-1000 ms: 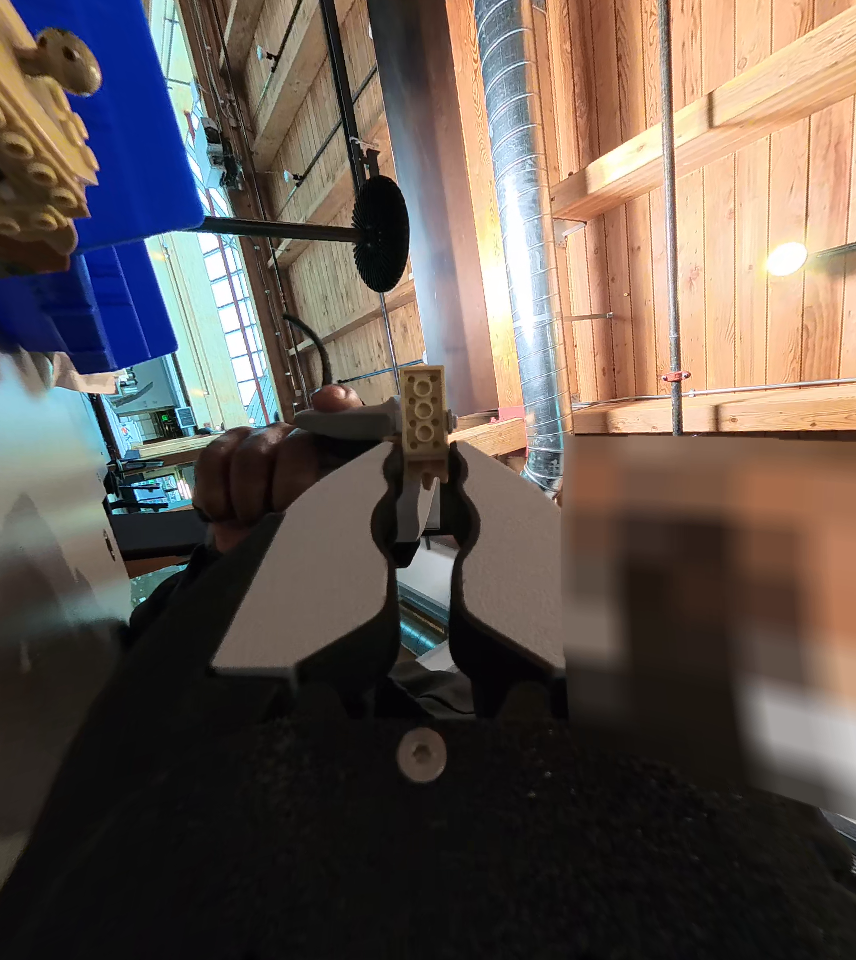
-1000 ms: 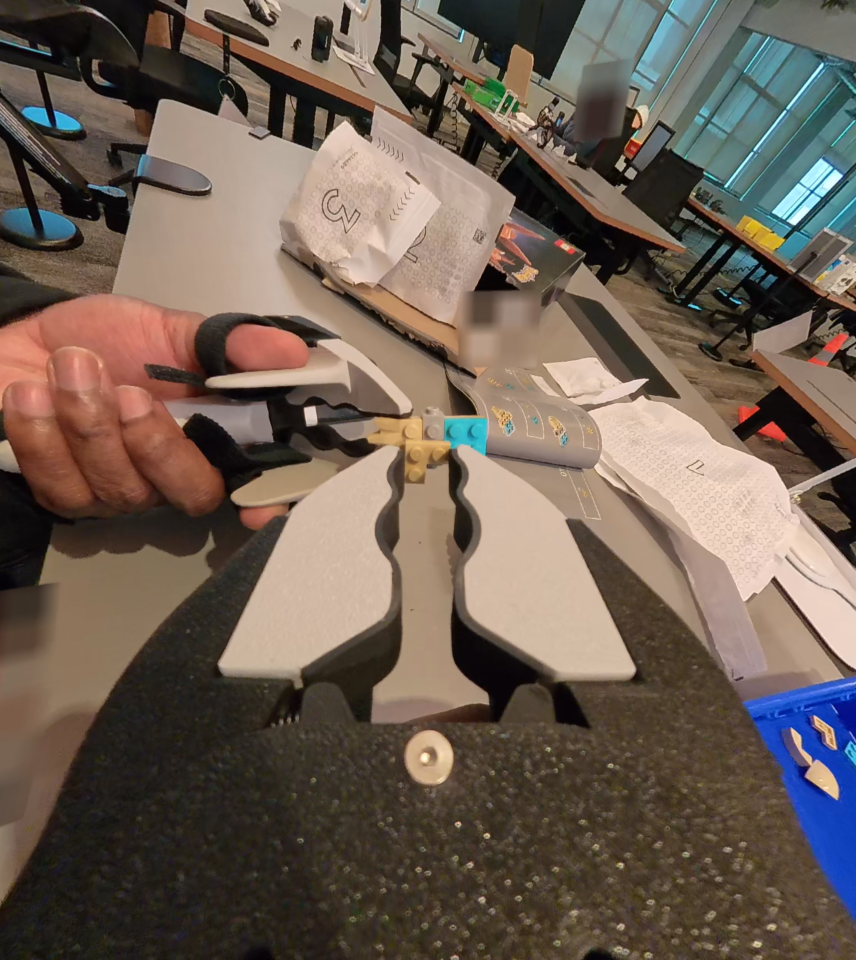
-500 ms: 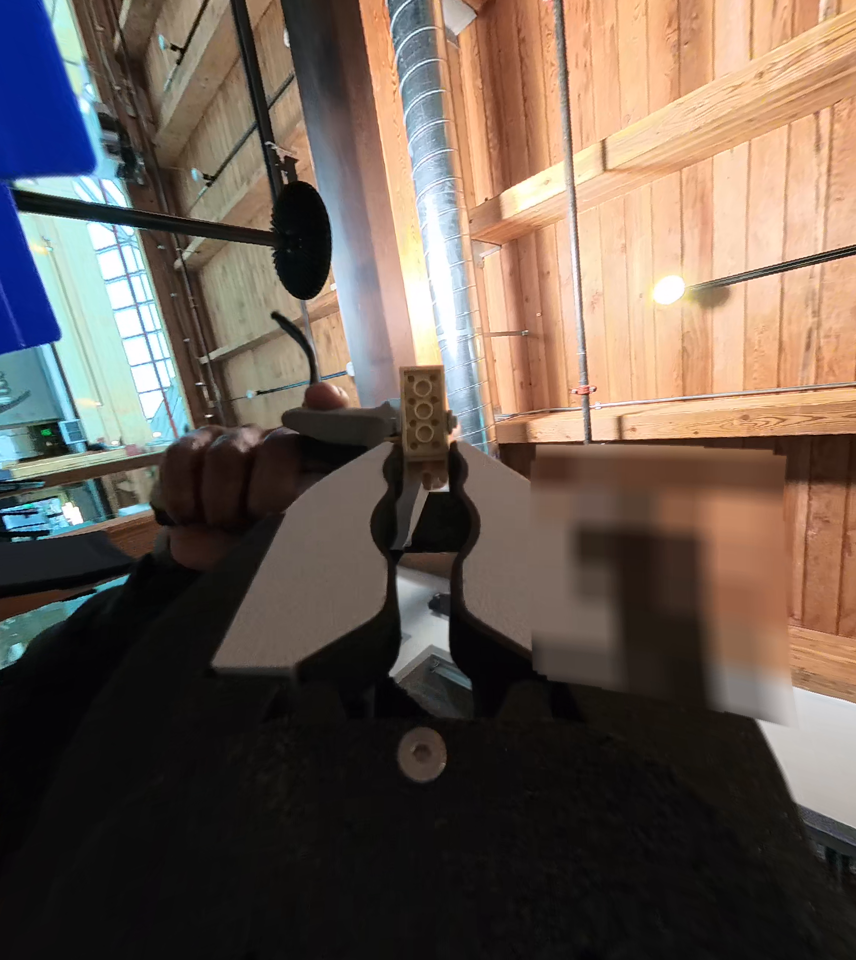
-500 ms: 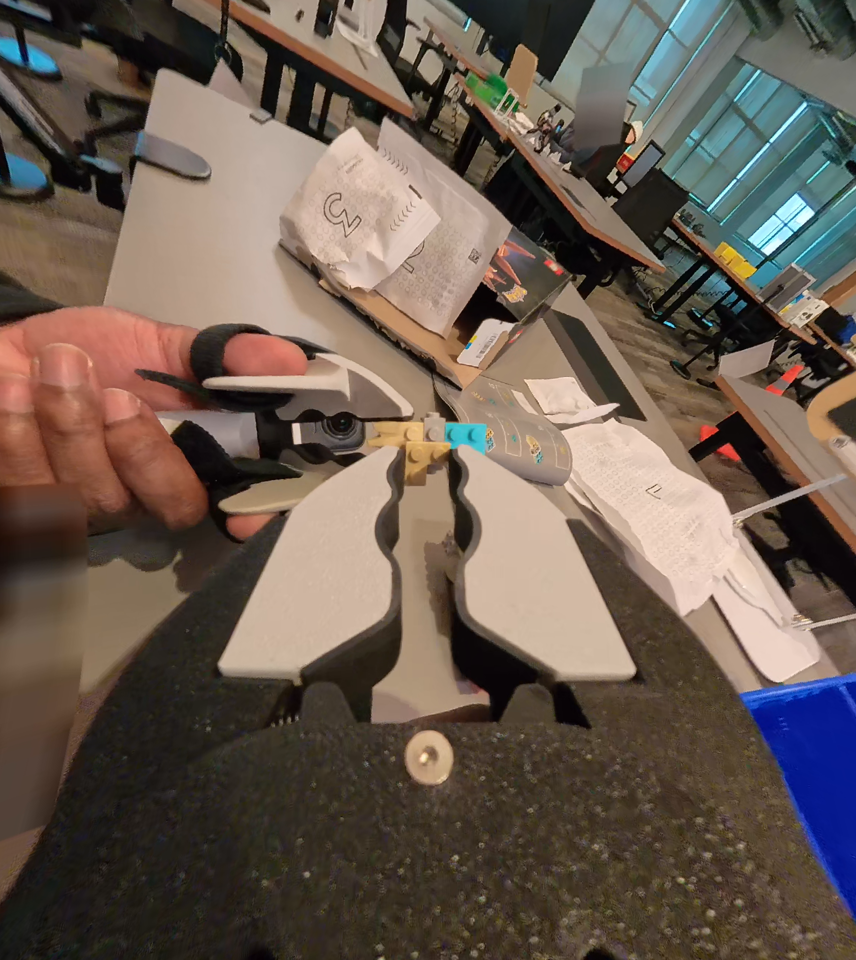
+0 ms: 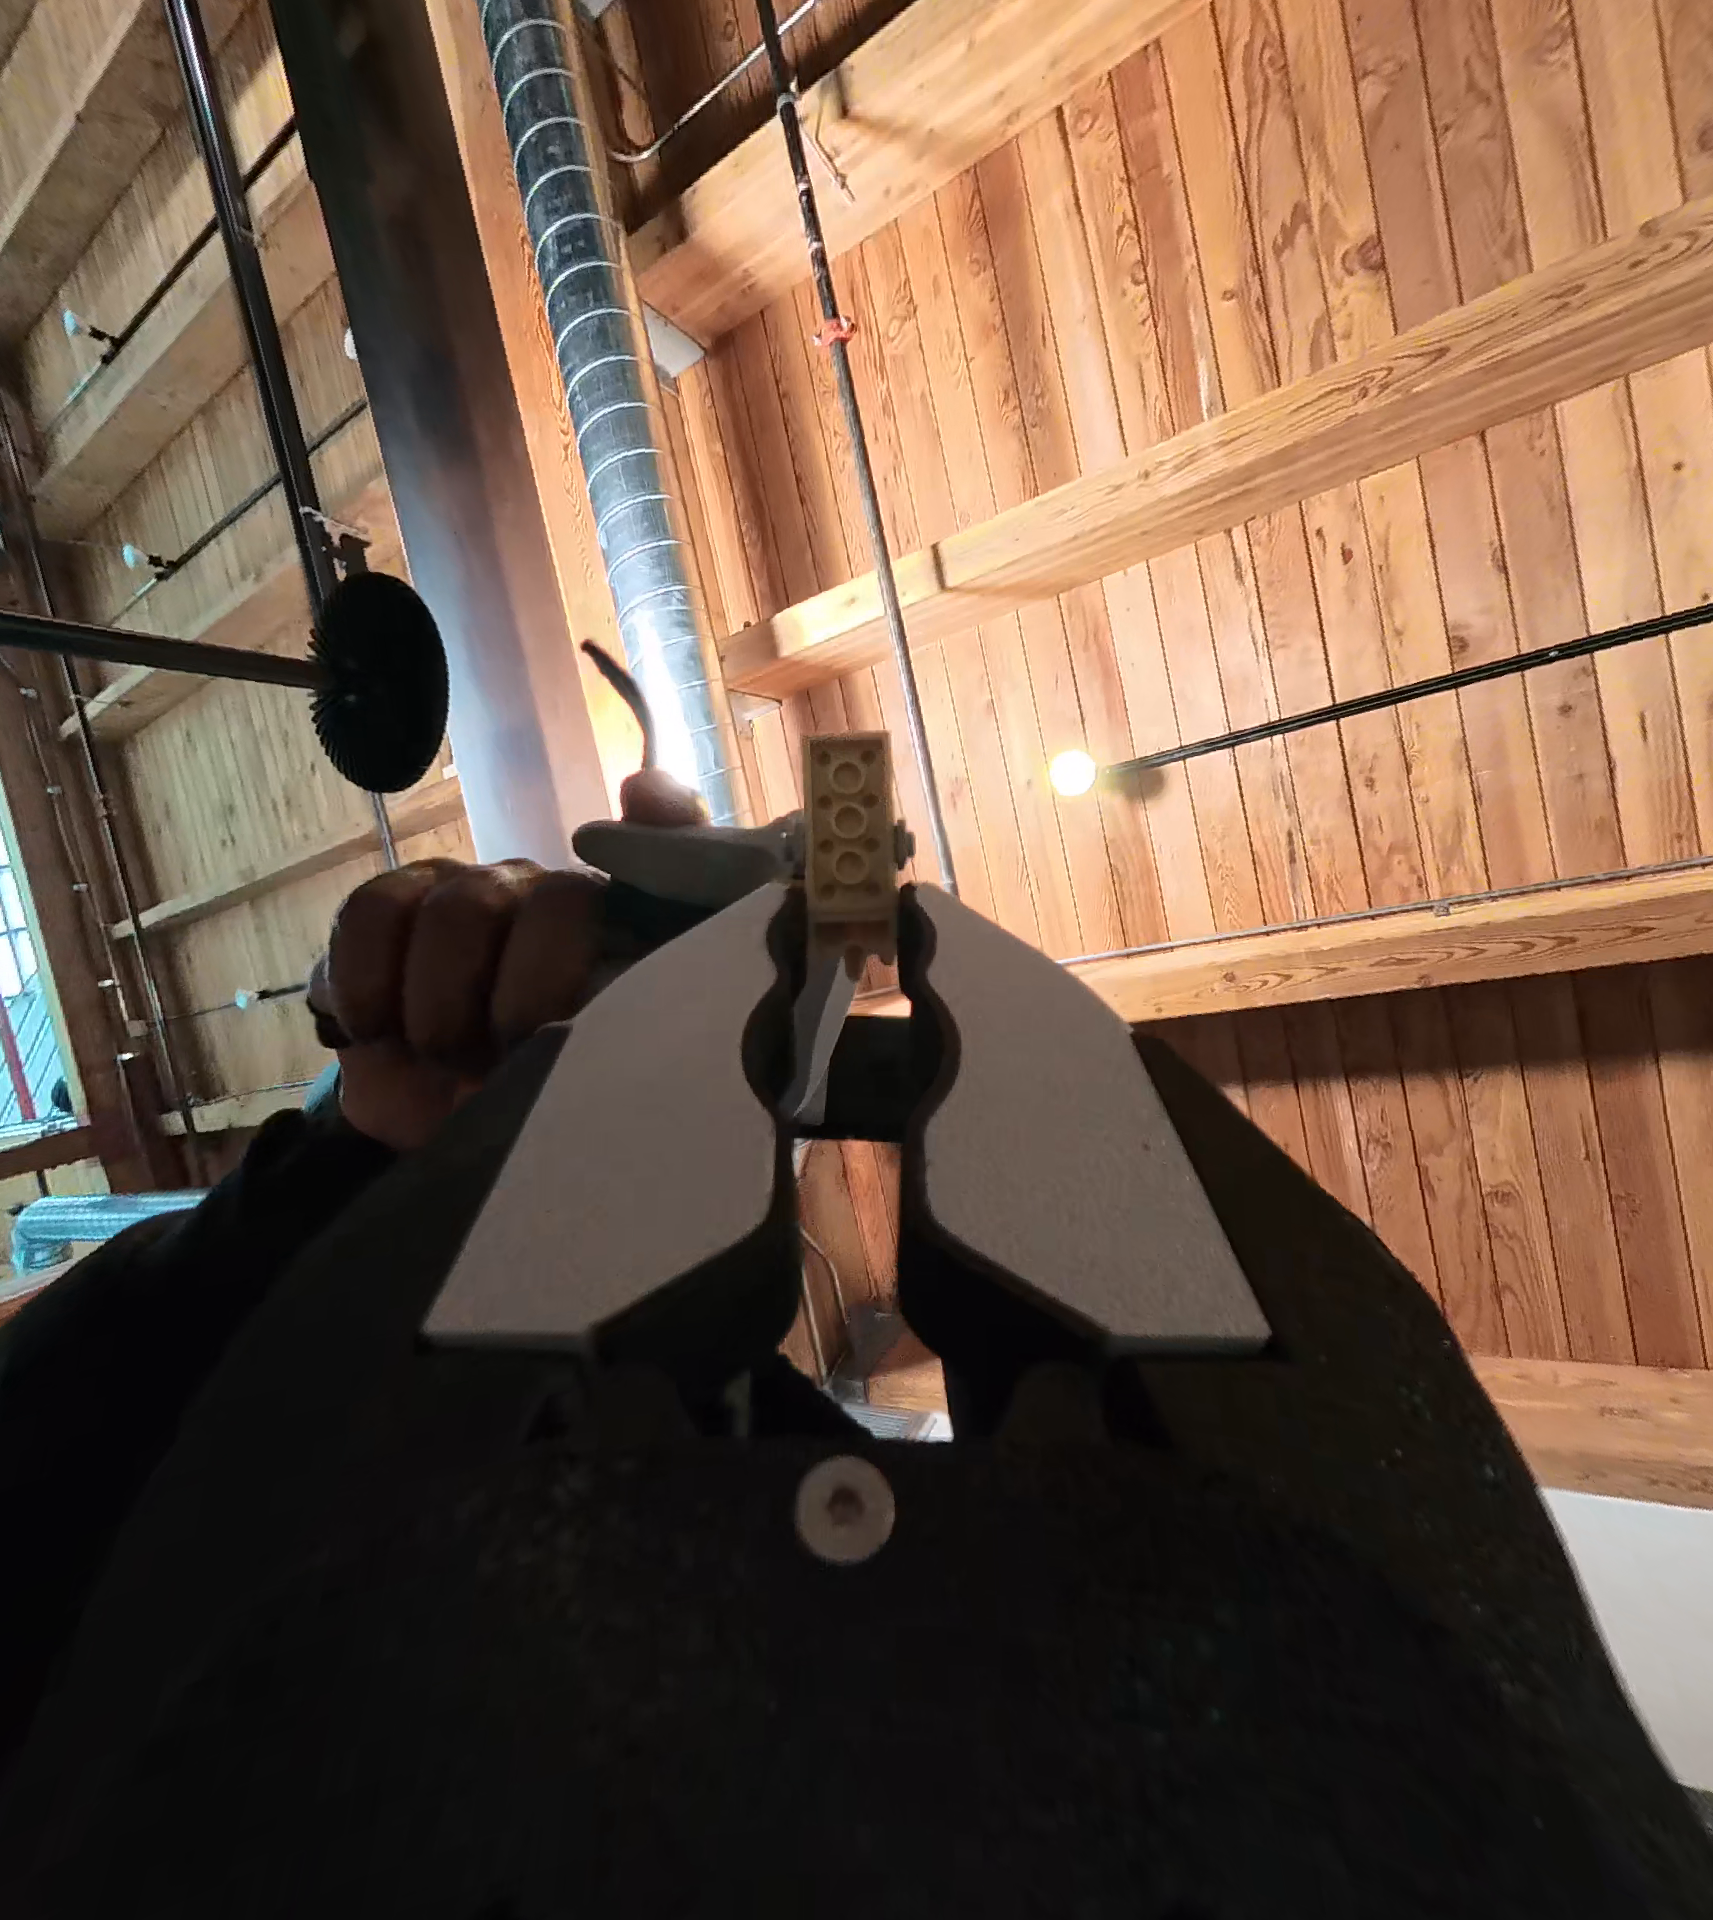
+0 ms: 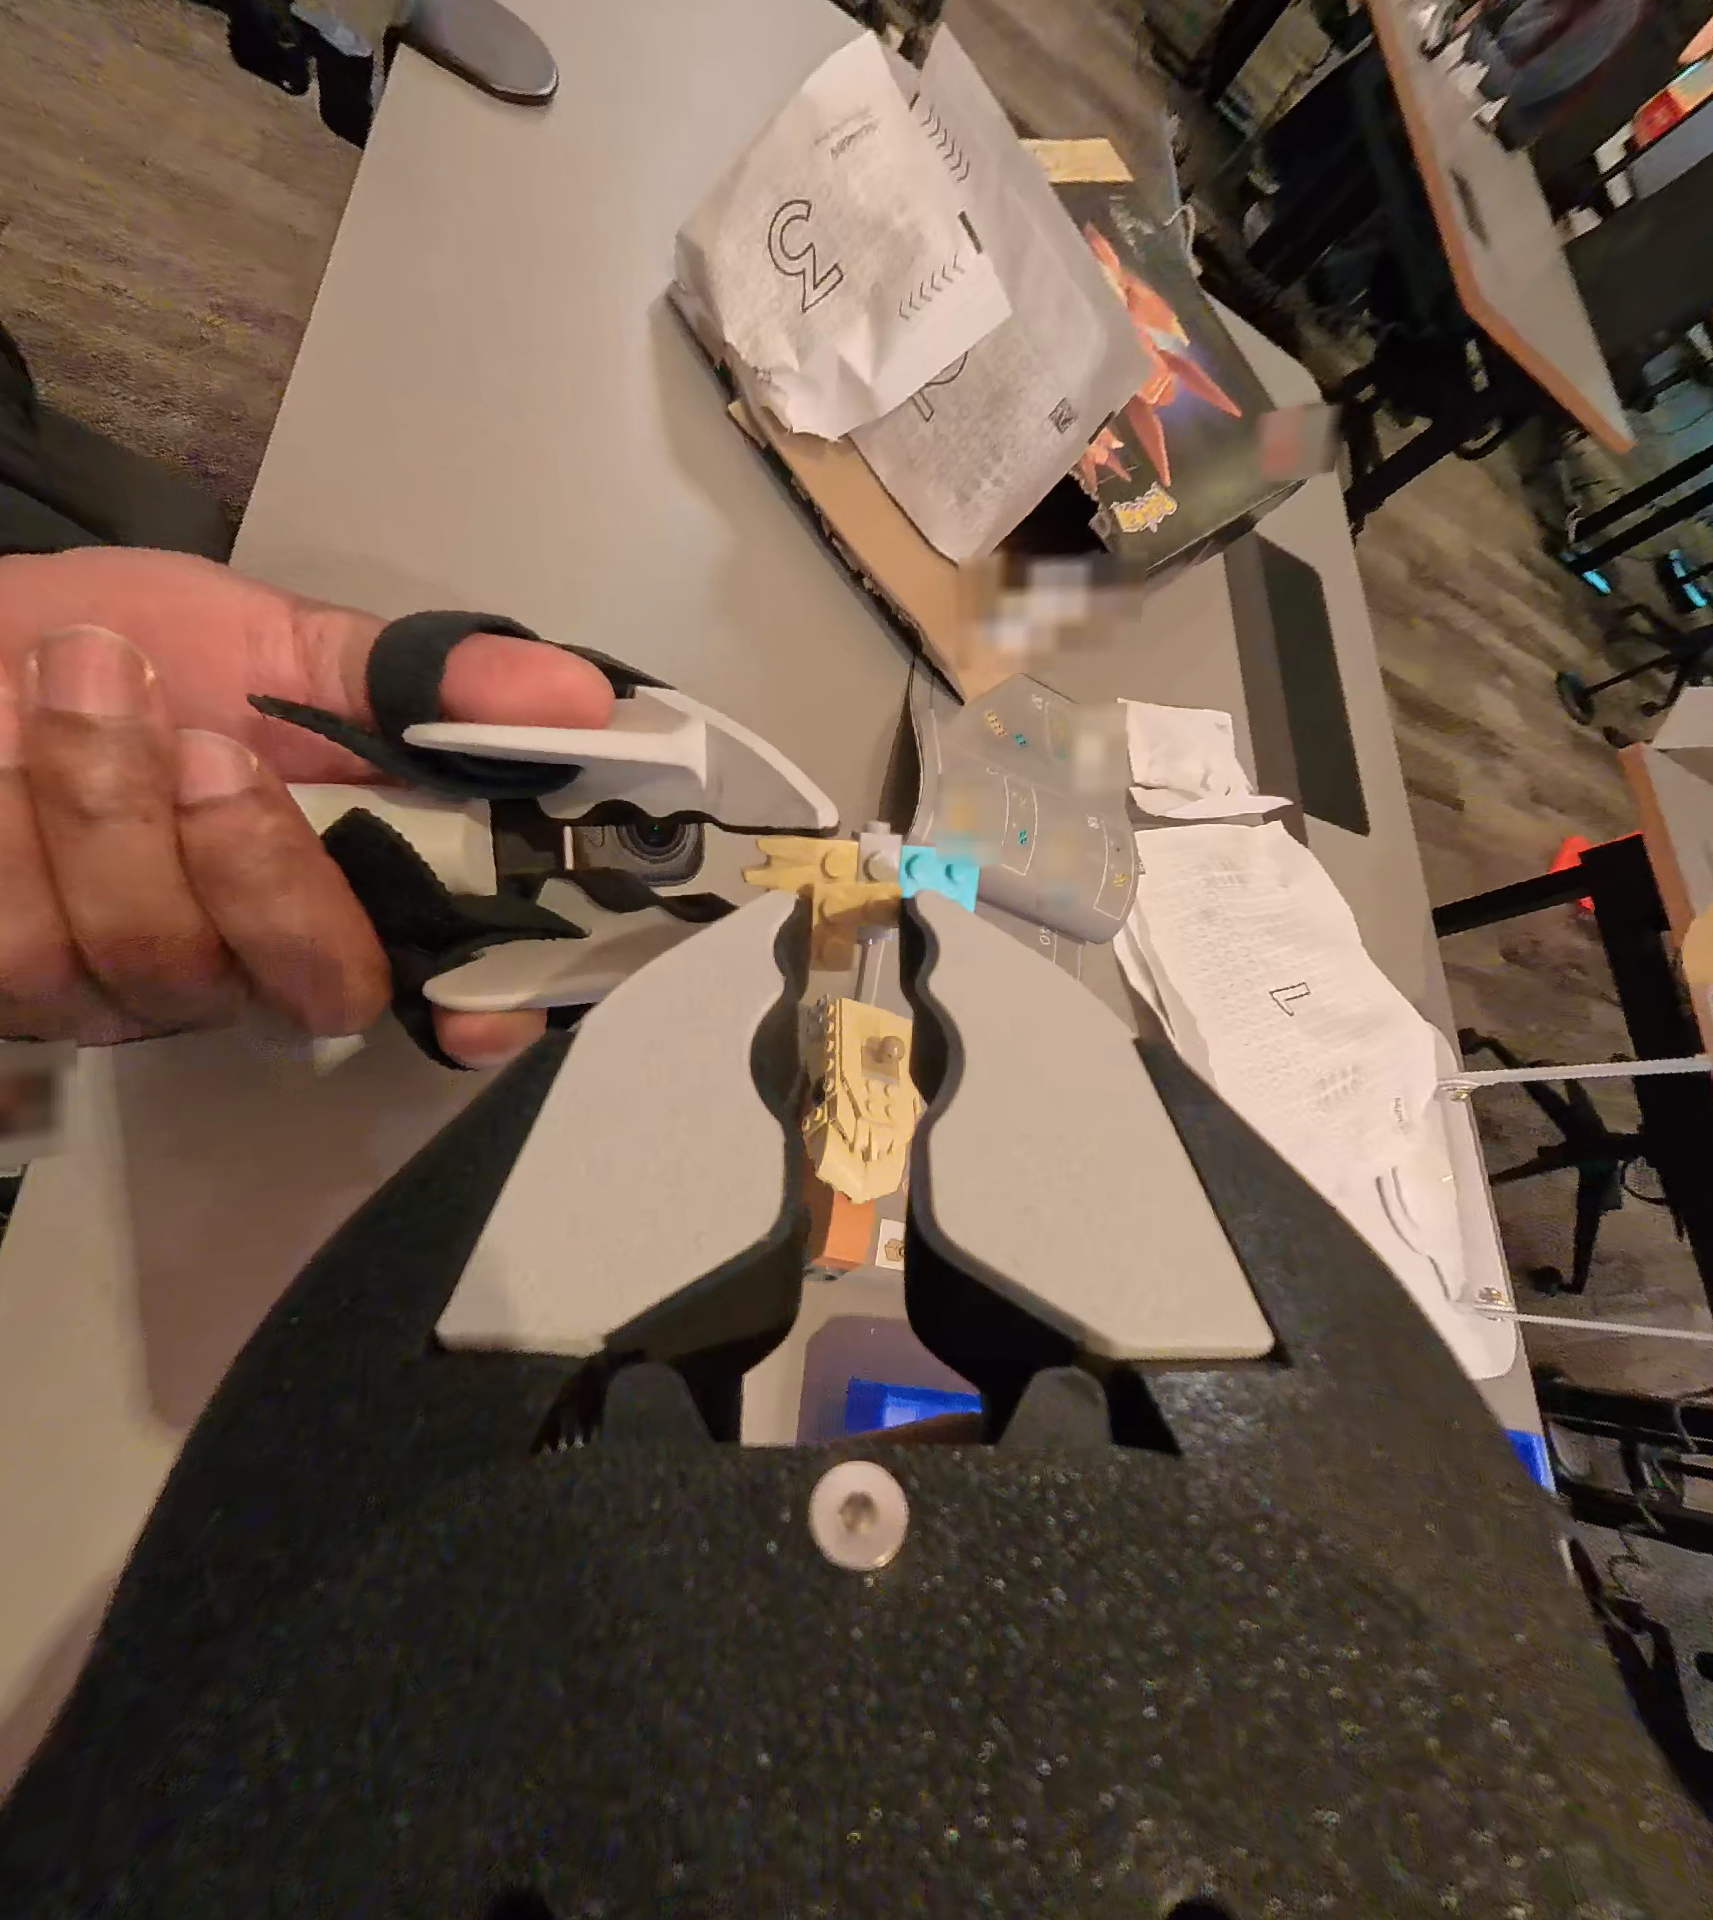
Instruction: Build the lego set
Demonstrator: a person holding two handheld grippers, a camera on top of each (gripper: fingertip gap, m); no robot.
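left gripper [image 5: 847, 914]: points up toward the wooden ceiling; its two grey fingers are pressed on the lower end of a tan lego piece [image 5: 845, 831], seen from the hollow underside.
right gripper [image 6: 857, 909]: points down at the grey table [image 6: 519, 416]; its tips are closed on a small tan part of the lego cluster [image 6: 862, 868].
lego cluster: tan, grey and turquoise bricks joined in a row, held in the air above the table, between the tips of both tools.
other tool in the right view: the left gripper [image 6: 779, 842] comes in from the left, held by a hand [image 6: 135, 821] with black straps on the fingers; its tips touch the tan end of the cluster.
tan build [image 6: 857, 1112]: lies on the table, seen in the gap between the right fingers.
paper bags [image 6: 873, 281]: white, crumpled, lie on a dark box [image 6: 1164, 416] farther away.
booklet [image 6: 1028, 821]: grey, curled, just behind the cluster.
blue bin [image 6: 909, 1413]: only a small part shows, low between the fingers.
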